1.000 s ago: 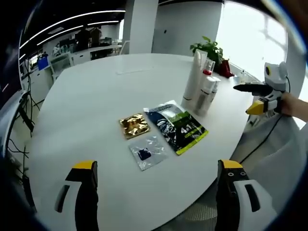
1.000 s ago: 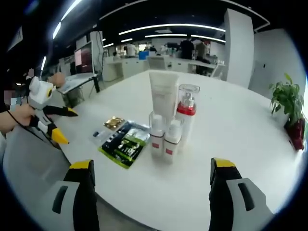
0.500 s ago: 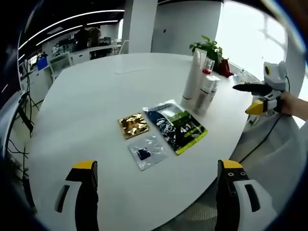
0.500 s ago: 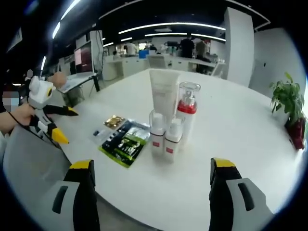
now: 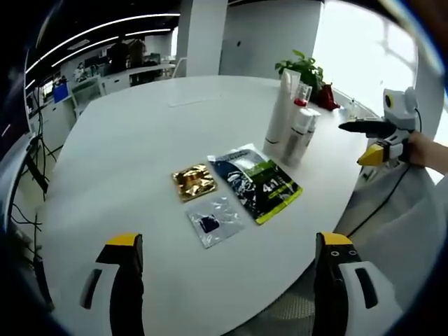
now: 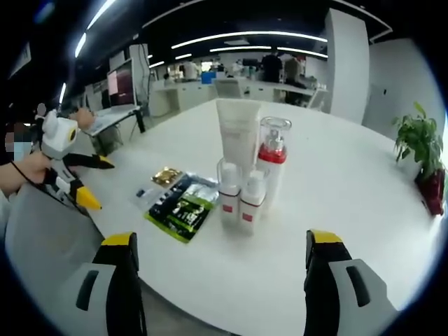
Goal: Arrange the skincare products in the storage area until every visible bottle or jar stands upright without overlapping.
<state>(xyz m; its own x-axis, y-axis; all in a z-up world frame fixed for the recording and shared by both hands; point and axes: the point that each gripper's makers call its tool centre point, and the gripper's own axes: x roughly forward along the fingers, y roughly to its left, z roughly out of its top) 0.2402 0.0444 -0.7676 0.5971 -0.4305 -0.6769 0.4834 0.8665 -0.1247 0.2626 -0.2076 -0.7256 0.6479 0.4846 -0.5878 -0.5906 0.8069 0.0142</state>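
Both your left gripper (image 5: 225,252) and right gripper (image 6: 218,248) hang wide open and empty. The white tube (image 6: 239,133), pump bottle (image 6: 272,162) and two small bottles (image 6: 240,203) stand upright, clustered beside the flat sachets (image 6: 183,208). Approach slowly; avoid toppling neighbours.

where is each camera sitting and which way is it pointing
Left gripper view: rides the left hand-held gripper at the table edge, facing the sachets with the bottles behind; open jaws below, right hand-held gripper at right.
Right gripper view: rides the right hand-held gripper, facing the bottles; left hand-held gripper at left.
Shared: table, bottles, sachets.
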